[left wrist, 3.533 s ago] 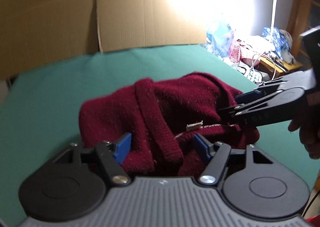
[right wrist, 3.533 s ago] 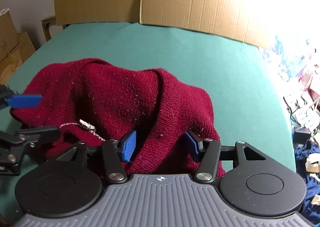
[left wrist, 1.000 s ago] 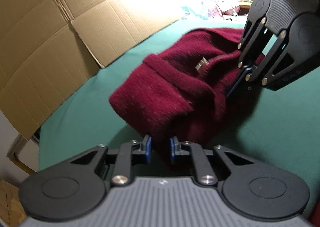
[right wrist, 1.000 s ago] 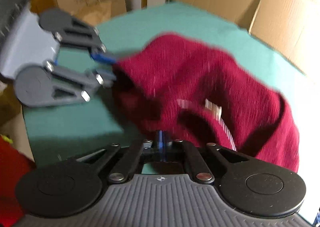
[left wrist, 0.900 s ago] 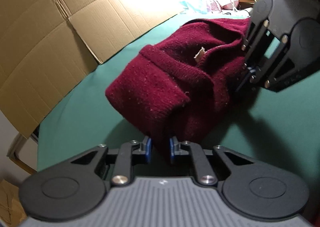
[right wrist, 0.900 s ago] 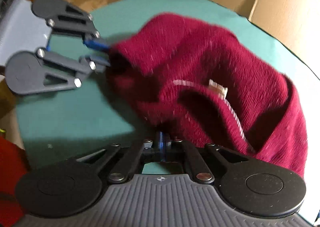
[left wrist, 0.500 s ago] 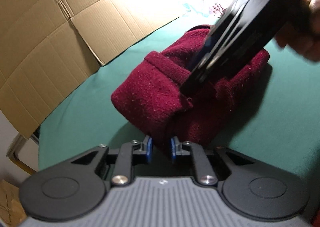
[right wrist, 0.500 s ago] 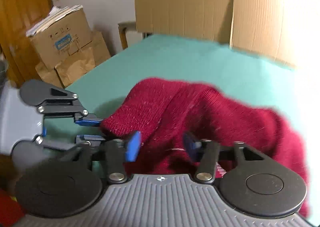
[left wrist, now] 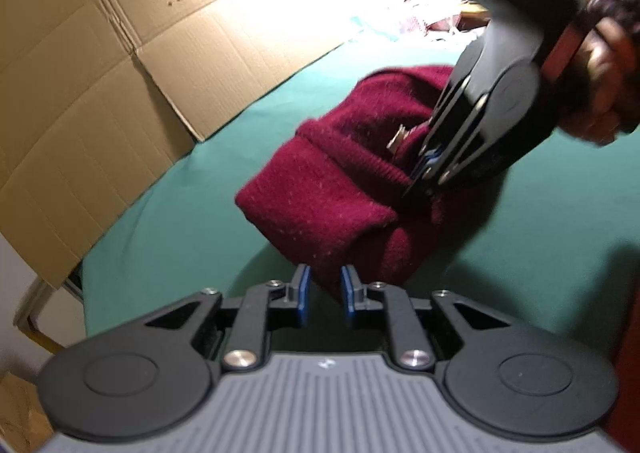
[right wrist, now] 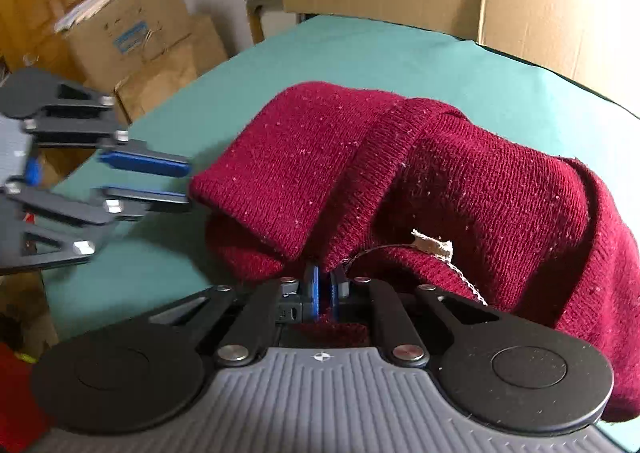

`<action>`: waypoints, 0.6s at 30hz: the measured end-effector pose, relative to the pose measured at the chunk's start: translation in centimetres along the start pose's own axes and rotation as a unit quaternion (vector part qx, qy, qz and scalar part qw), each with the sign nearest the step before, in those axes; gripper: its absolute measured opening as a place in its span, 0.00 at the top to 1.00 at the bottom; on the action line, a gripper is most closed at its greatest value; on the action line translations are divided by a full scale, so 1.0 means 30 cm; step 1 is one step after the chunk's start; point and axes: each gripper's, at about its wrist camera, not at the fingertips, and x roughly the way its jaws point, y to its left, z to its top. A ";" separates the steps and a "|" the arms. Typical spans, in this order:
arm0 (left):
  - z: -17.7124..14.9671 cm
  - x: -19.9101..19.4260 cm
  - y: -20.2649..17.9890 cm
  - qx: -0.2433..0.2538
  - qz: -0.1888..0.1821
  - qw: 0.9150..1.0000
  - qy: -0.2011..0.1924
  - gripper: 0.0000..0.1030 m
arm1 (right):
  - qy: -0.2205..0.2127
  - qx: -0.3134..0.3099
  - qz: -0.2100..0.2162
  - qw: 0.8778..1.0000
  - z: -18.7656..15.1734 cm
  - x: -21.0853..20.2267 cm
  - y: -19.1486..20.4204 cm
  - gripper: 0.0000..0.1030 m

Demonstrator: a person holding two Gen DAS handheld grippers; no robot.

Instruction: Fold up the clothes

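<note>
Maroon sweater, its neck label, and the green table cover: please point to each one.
maroon sweater [right wrist: 304, 173], right wrist view, folded knit.
neck label [right wrist: 434, 245], right wrist view, tan tag.
green table cover [left wrist: 180, 229], left wrist view, bare cloth.

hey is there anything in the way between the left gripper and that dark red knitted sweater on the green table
Nothing visible. The left gripper, its jaws opening, faces the near fold of the dark red knitted sweater, with only bare green table around. The right gripper is shut on the sweater's far side.
</note>
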 end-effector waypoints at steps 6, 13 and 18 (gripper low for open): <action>0.095 0.026 0.074 -0.069 0.000 0.996 -0.050 0.74 | -0.007 0.003 -0.001 1.000 -0.019 -0.008 -0.013 0.94; 0.035 0.222 0.010 -0.059 -0.015 0.998 -0.012 0.74 | -0.110 0.067 -0.071 0.989 -0.097 -0.282 -0.094 0.82; 0.031 0.230 0.040 -0.062 -0.037 0.997 -0.003 0.73 | -0.120 0.154 -0.143 0.970 -0.158 -0.330 -0.222 0.75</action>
